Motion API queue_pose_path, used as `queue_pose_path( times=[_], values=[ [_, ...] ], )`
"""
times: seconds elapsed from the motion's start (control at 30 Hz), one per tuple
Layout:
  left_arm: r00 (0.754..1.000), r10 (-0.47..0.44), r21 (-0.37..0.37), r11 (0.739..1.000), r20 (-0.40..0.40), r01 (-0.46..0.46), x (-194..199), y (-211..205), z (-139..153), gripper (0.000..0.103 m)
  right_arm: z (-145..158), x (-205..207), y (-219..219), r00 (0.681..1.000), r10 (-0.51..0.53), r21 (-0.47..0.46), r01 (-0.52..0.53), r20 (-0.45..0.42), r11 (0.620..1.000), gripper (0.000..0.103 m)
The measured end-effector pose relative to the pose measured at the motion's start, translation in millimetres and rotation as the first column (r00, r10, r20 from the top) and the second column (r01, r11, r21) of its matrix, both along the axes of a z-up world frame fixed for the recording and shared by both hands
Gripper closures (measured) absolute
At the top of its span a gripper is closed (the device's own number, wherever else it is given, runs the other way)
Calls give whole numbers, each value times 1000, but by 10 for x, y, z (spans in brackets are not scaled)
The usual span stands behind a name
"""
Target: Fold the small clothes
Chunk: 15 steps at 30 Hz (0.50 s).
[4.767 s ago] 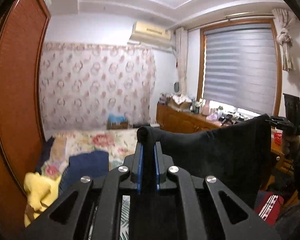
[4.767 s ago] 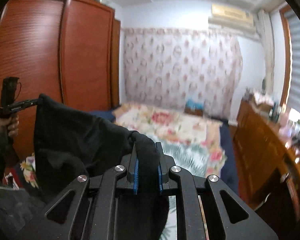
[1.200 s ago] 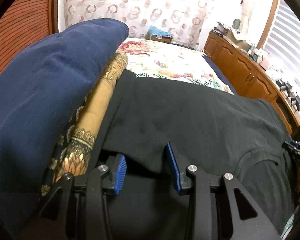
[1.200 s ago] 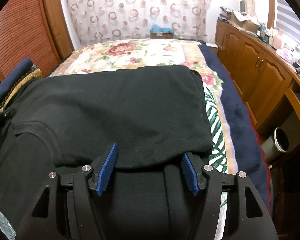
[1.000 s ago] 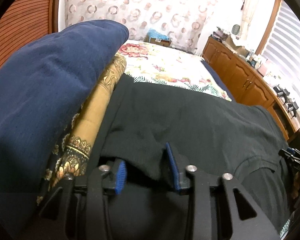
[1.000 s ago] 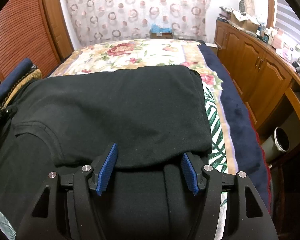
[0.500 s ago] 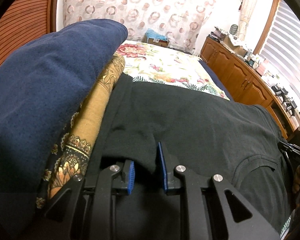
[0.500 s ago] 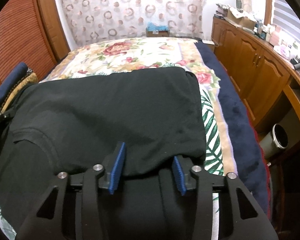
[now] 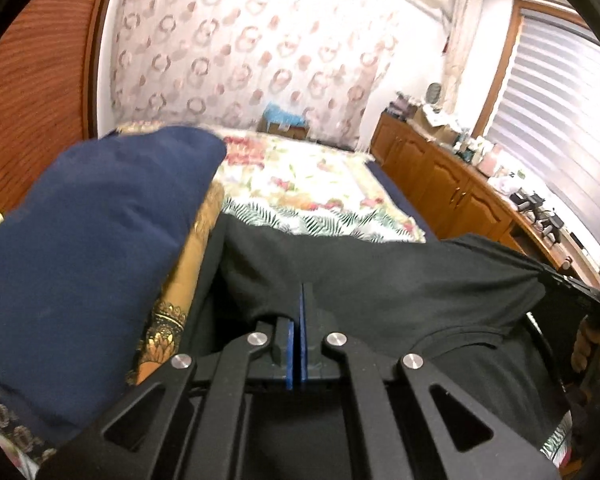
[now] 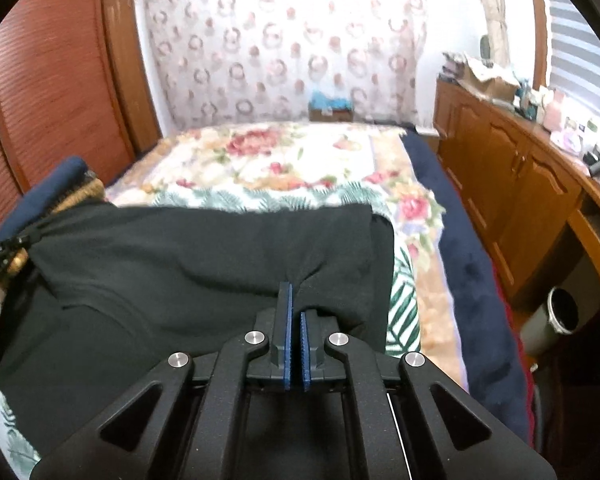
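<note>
Navy pillow [image 9: 92,240]: far left, beside gold patterned cushion [image 9: 180,280].
Left tongs [image 9: 300,308]: angled downward, just closed, pads pinching black garment [image 9: 380,276] edge.
Black garment: spread on floral bed [image 10: 300,168], near edge lifted between both tongs.
Right tongs [image 10: 294,304]: angled downward, just closed, clamped on garment's fold.

Home bedroom.
Floral-quilted bed [image 10: 284,160], louvred reddish wooden wardrobe [image 10: 56,92], cluttered wooden sideboard [image 10: 512,160], striped window blind [image 9: 560,128].
</note>
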<state>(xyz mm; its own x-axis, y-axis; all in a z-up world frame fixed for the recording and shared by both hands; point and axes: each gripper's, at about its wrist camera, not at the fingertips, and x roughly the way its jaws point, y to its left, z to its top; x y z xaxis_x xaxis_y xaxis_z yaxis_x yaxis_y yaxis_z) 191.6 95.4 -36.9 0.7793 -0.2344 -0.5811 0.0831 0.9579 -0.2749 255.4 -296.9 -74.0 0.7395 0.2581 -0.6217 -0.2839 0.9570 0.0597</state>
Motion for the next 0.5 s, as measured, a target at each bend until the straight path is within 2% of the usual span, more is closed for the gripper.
queue_pose_path(
  times=[0.27, 0.5],
  values=[
    [995, 5, -3, 1000, 98, -5, -480, 125, 358, 103, 417, -392, 45, 994, 29, 11, -30, 106, 999, 103],
    [991, -6, 17, 1000, 134, 4, -1027, 218, 440, 103, 653, -877, -42, 987, 30, 19, -34, 158, 999, 103]
  ],
)
